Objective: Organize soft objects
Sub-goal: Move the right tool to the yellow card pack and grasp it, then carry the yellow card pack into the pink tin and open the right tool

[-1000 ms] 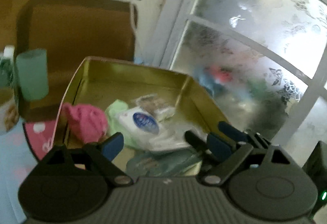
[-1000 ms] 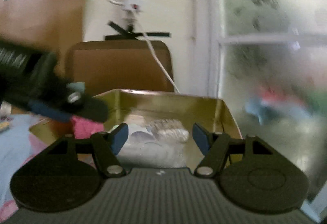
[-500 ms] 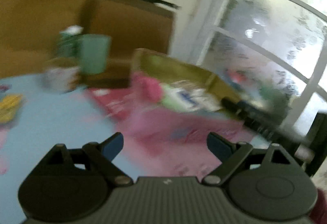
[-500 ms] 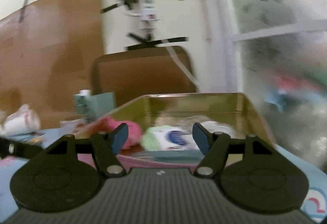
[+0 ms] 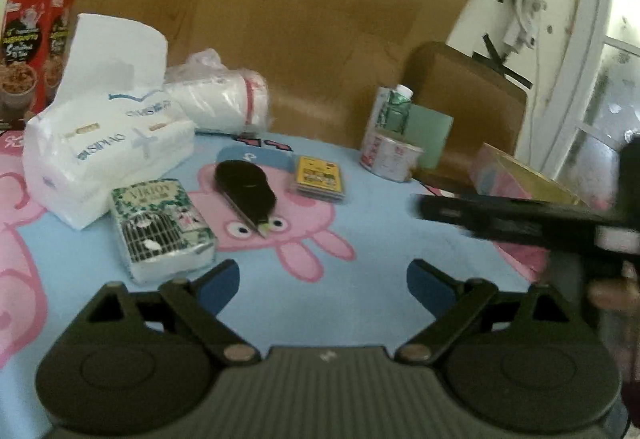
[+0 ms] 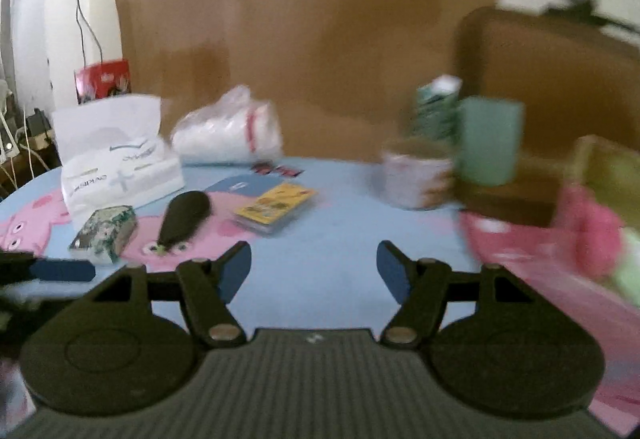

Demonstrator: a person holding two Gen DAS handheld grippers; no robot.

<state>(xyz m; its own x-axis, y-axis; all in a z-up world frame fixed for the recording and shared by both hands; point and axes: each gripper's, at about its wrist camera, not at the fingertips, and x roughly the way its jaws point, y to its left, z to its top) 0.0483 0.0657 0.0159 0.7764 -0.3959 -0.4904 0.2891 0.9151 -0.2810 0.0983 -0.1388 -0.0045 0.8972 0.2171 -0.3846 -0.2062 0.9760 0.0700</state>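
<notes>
My left gripper (image 5: 322,285) hovers over the blue cartoon tablecloth (image 5: 360,303), its jaws opening with nothing between them. A small green tissue pack (image 5: 162,229) lies just ahead on its left. Behind the pack sit a large white tissue pack (image 5: 104,143) and a plastic-wrapped white roll (image 5: 220,101). My right gripper (image 6: 314,273) is open and empty, and the green tissue pack (image 6: 105,233) lies to its left. The gold tin box (image 6: 608,167) with a pink soft thing (image 6: 596,235) stands at the right edge. One finger of the right gripper (image 5: 480,217) crosses the left wrist view.
A black case (image 5: 246,193) and a yellow card pack (image 5: 320,179) lie mid-table. A printed cup (image 5: 390,159), a green carton (image 5: 394,107) and a mint cup (image 6: 490,141) stand at the back right. A red cereal box (image 5: 36,39) is far left. Brown chair back (image 5: 460,99) behind.
Both views have swung left, away from the gold box and onto the table's loose items. The box now sits at the right edge. Both grippers stay empty.
</notes>
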